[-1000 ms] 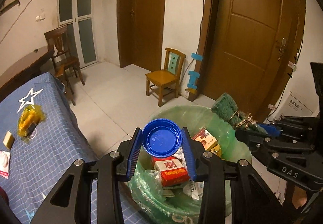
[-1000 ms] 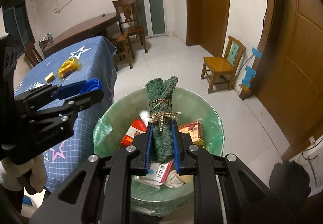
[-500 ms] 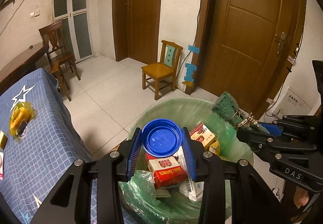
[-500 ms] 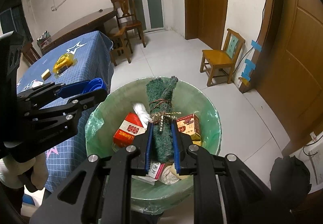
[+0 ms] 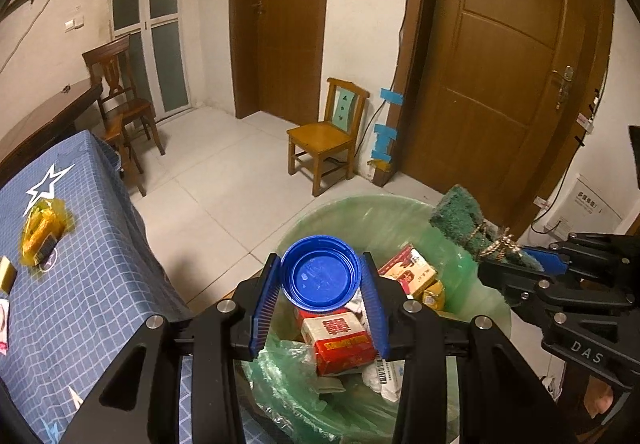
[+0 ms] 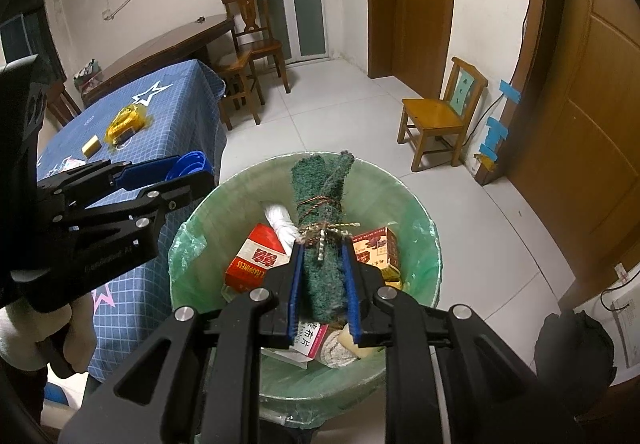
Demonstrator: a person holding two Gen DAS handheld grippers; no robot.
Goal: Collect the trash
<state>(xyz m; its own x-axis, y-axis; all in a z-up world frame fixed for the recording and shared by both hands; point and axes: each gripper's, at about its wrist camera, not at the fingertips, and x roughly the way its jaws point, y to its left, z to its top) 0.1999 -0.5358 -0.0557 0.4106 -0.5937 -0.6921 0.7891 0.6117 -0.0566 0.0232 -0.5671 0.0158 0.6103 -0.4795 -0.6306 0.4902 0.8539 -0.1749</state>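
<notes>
Left hand-held gripper [image 5: 320,284]: jaws opening, about half spread, with a round blue plastic lid [image 5: 320,271] between the blue pads. The lid's rim lies against or just beside both pads; whether they still press on it cannot be told. The lid faces the camera, hollow side up, above the bin's contents.

Right hand-held gripper [image 6: 322,284]: jaws opening from a nearly closed stand, with a rolled dark green scouring cloth [image 6: 322,212] tied with gold cord between the pads. The roll fills the gap and touches both pads; it points forward over the bin's mouth.

Trash bin [image 6: 424,228]: round, lined with a pale green plastic bag [image 5: 472,268], directly beneath both grippers. Inside lie a red and white carton [image 5: 340,340], a second printed carton [image 6: 376,248] near the far right wall, a twisted white wad [image 6: 280,220] and loose paper.

Table [image 5: 96,284]: just left of the bin, under a blue checked cloth with a white star. On it, well apart from the bin, rest a yellow wrapper [image 5: 42,232] and a small yellow block [image 6: 91,144].

Surroundings: pale tiled floor [image 5: 224,180], a small wooden chair [image 5: 326,136] by the wall, a darker chair [image 6: 252,28] beside a brown table, and brown doors [image 5: 504,64].
</notes>
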